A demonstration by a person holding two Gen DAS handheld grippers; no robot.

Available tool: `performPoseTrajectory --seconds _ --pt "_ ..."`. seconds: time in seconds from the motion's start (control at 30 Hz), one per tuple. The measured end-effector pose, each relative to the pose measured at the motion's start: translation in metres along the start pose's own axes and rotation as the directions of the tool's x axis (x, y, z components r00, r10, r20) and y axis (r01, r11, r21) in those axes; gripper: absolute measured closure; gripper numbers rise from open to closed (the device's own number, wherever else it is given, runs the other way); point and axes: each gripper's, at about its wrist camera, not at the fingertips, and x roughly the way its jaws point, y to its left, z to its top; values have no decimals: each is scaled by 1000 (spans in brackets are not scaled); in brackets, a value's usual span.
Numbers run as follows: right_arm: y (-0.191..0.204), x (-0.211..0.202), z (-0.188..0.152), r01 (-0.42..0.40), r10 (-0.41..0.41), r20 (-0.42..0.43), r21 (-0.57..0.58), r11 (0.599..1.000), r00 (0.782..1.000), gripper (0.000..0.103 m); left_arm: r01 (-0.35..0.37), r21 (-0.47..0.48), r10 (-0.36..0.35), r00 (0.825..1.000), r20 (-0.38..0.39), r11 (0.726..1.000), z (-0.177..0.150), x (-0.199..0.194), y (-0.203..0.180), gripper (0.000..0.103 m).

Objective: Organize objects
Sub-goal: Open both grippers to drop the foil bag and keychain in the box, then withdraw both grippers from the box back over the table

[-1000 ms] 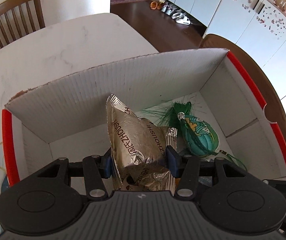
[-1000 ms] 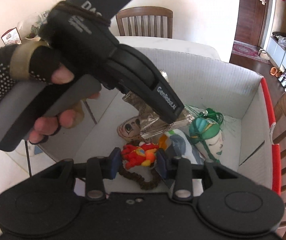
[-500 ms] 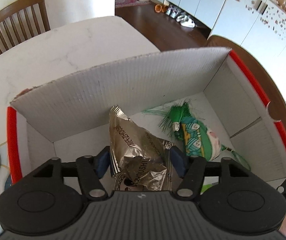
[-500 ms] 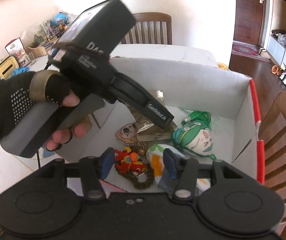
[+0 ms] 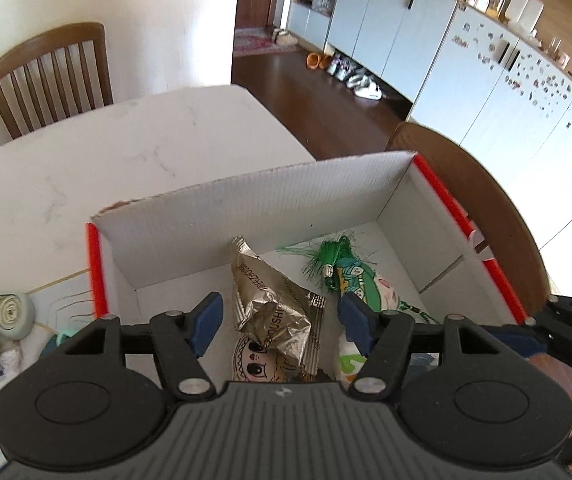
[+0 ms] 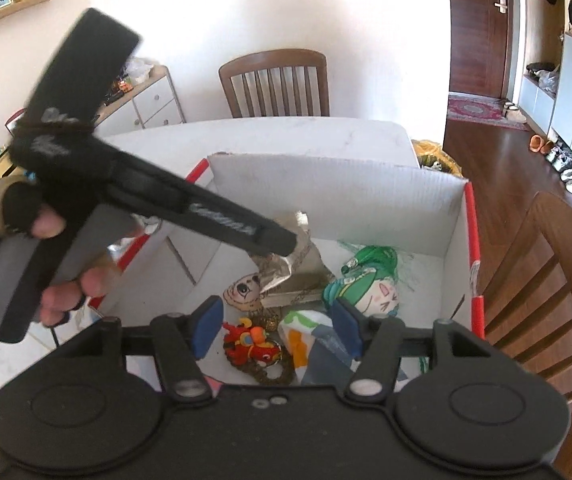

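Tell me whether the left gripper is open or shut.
Open: the left gripper has its blue pads apart, the foil packet lying free in the box.

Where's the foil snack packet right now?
Inside the white cardboard box, mid-floor in the left wrist view: the foil snack packet lies between the green tasselled doll and the box's left wall.

Crinkled glossy foil packet [image 5: 274,304] (metallised, probably) in matt corrugated-cardboard box [image 5: 254,216].

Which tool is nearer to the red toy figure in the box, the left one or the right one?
Right. The right tool hangs open just above the red toy figure. The left tool, open, is farther back, over the foil packet.
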Motion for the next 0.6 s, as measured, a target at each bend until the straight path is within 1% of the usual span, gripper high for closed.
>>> performPoseTrajectory --seconds 0.13,0.27,0.4,0.47,0.53,0.6 --pt "2 -11 5 -1 0 28 17 1000 1000 42 8 -11 -7 999 45 1000 -4 -24 3 38" --pt "7 -19 7 17 -18 49 24 1000 999 40 28 -7 -27 996 85 1000 -11 -45 9 38" --pt "10 -25 9 33 -37 70 63 997 997 39 14 14 -15 991 134 1000 -22 -65 9 38" --pt "12 -28 10 45 -52 82 82 996 995 36 22 14 -24 988 151 1000 -29 -75 13 38" --pt "16 -29 11 49 -58 90 96 994 994 34 15 12 -16 986 163 1000 -33 -82 16 38" --pt "22 -32 11 51 -62 105 111 993 993 28 20 10 -22 983 180 1000 -37 -91 21 35"
